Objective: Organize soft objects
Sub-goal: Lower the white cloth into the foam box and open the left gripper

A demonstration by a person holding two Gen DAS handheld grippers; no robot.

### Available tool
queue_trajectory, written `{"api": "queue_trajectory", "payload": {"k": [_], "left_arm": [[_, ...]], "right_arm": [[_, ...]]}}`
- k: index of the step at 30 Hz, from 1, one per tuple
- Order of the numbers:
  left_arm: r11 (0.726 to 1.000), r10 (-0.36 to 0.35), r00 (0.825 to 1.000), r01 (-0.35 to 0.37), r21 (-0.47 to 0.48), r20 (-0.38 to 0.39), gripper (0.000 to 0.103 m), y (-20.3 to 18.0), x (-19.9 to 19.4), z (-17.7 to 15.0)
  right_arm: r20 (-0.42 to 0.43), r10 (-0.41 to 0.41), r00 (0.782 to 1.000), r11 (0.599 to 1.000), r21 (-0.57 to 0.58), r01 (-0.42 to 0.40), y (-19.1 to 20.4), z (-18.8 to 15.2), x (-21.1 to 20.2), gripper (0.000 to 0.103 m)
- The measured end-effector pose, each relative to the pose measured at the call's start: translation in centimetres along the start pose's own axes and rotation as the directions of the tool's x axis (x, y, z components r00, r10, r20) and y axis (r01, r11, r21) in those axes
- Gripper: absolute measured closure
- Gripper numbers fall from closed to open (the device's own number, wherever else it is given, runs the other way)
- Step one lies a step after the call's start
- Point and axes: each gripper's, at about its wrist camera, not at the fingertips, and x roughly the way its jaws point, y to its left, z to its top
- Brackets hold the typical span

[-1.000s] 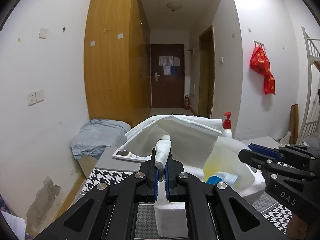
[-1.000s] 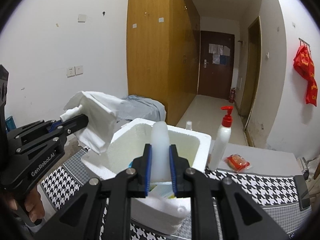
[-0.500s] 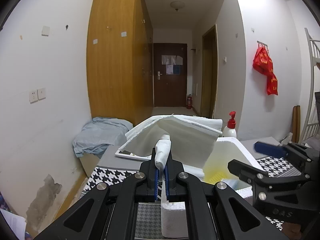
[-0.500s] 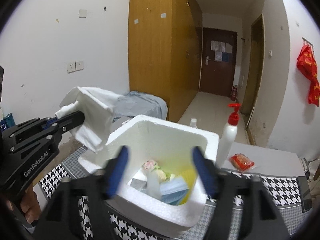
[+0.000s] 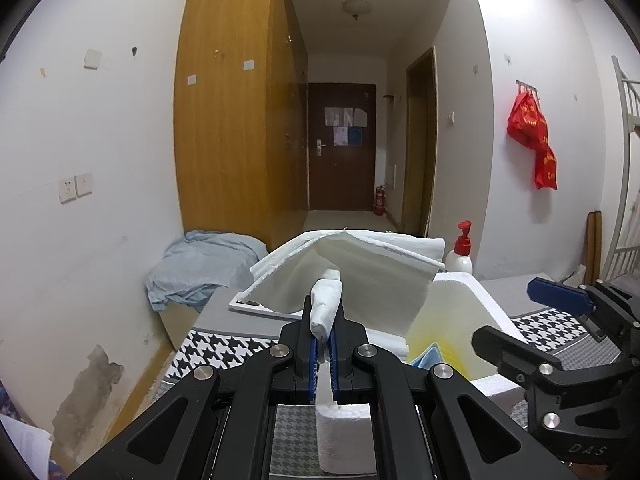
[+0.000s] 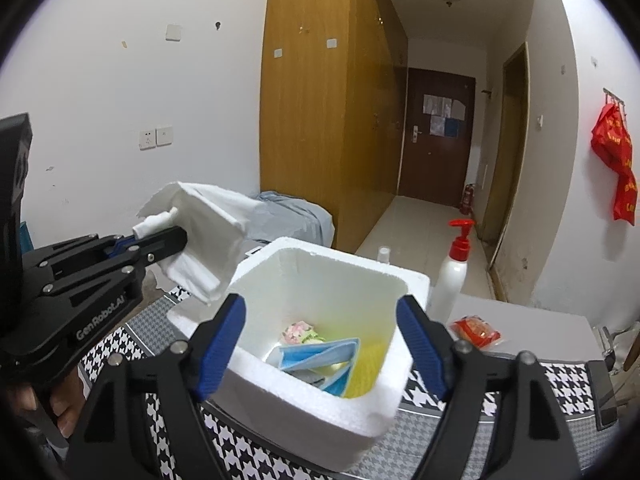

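Observation:
A white foam box [image 6: 384, 280] stands open on the houndstooth table. Inside lie blue face masks [image 6: 320, 358], a pink-green soft item [image 6: 298, 332] and something yellow [image 6: 368, 368]. My left gripper [image 5: 324, 336] is shut on the edge of the white foam lid [image 5: 360, 276] and holds it raised, left of the box; it also shows in the right wrist view [image 6: 160, 236]. My right gripper [image 6: 320, 344] is open and empty just above the box mouth; it shows in the left wrist view [image 5: 560, 320] too.
A white pump bottle with a red top [image 6: 452, 276] stands behind the box. A red snack packet [image 6: 476, 330] lies to its right. A white remote [image 5: 260, 306] lies under the lid. A blue cloth heap [image 5: 200, 264] sits by the wall.
My right gripper opened and let go of a translucent white soft item, which dropped into the box. The left gripper kept holding the lid up.

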Motion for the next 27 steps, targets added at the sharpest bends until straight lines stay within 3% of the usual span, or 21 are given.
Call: {"api": "queue_trajectory", "payload": {"k": [11,16,27], "left_arm": [[0.999,-0.041,0.999,0.041,0.017,-0.02,0.098,-1.6,1.0,-0.1],[0.997,-0.069,0.997,0.069,0.019,-0.024,0.098,-2.8,1.5,0.0],[0.995,-0.092,0.995,0.093,0.026,-0.033,0.098,-4.6,2.1,-0.1]], "right_arm": [[0.022,-0.054,0.998,0.998,0.027,0.053,-2.0,-0.7,-1.6,0.021],[0.043,-0.091,0.995,0.995,0.046,0.089,-3.2,-1.1,-2.4,0.009],[0.057,-0.141,0.988,0.989,0.051,0.138,-4.5,-1.6,-3.6,0.008]]}}
